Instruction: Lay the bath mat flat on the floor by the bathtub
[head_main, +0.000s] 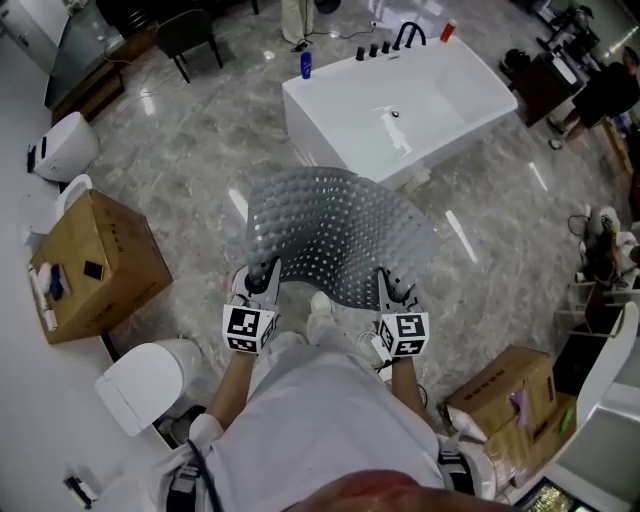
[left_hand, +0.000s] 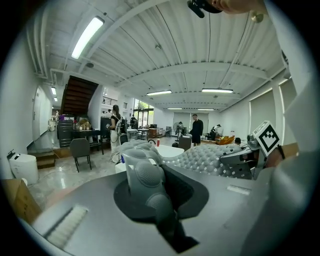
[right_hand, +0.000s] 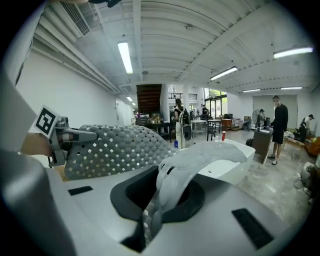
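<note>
We read no words, brands, numbers or signs in any view. The only printed marks are black-and-white square codes on the cubes of the left gripper (head_main: 262, 275), at seven o'clock, and the right gripper (head_main: 386, 282), at five o'clock.

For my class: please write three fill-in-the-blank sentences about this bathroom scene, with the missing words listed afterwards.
The left tool and right tool both grip one edge of the grey perforated rubber bath ____.
It arches up, not yet lying on the grey marble ____.
Beyond it stands a white rectangular ____.
Missing words: mat; floor; bathtub.
</note>
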